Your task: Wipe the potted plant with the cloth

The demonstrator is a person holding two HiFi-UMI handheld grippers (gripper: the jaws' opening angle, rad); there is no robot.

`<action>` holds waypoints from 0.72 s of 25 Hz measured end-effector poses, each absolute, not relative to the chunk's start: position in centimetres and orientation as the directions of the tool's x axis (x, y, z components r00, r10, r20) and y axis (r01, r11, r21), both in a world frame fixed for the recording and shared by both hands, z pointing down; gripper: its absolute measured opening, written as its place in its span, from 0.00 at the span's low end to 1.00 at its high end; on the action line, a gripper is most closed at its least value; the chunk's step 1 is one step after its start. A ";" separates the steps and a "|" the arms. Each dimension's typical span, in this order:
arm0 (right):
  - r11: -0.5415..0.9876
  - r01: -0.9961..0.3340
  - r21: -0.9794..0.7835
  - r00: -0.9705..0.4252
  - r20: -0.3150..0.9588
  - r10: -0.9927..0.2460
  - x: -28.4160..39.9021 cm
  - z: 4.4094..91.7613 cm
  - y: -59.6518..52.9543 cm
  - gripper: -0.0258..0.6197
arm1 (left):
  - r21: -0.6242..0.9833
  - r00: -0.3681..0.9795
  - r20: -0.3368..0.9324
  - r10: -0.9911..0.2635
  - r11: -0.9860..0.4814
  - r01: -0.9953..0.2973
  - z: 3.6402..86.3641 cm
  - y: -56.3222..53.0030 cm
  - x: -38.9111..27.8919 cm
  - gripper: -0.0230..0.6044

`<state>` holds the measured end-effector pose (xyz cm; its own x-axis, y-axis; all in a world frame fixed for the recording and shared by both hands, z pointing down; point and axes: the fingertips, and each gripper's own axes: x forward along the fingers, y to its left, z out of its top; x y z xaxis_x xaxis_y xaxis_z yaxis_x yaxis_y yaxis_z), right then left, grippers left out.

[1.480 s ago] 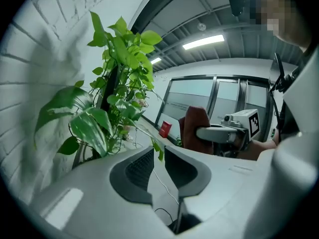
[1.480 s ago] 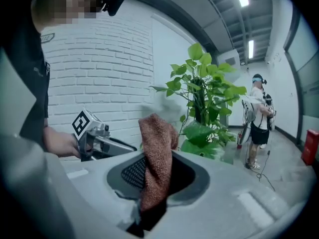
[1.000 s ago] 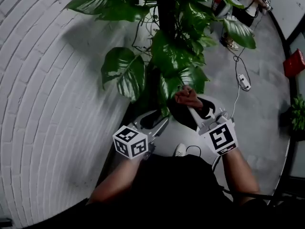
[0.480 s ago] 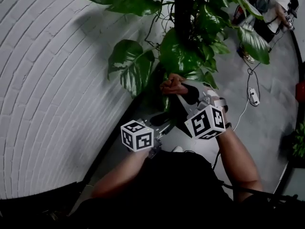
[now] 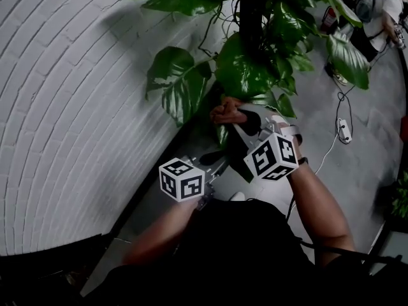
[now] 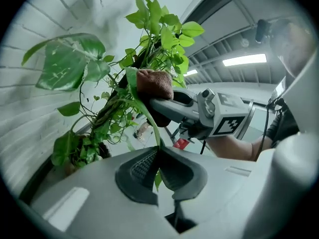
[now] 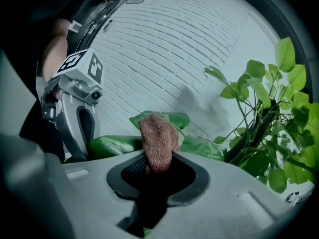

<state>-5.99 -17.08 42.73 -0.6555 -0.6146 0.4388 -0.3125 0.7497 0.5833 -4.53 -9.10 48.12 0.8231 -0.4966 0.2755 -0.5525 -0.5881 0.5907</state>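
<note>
Closer now to the potted plant [image 5: 255, 69], left gripper [image 6: 158, 159] jaws, just closing, are pinching a leaf [image 6: 148, 118]; right gripper [image 7: 158, 171] is clenching the cloth [image 7: 157, 143] against it. Hard rubbing risks tearing the pinned leaf.

On my feed: left gripper [image 6: 158, 156] and right gripper [image 7: 158, 166] are pale grey plastic shells w/ dark ribbed pads [image 6: 142, 166]. Each carries a white cube [image 5: 182, 179] – black square markers. Wearer's in a black short-sleeved top [image 5: 236, 247] – thin dark cable [image 5: 289, 210] by right forearm.
</note>
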 end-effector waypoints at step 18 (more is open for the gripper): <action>0.801 -0.278 0.531 -0.676 0.485 -0.556 -5.3 45.3 -10.5 0.14 | 0.480 0.789 0.342 -0.511 -0.627 -0.614 48.1 -9.2 -5.3 0.07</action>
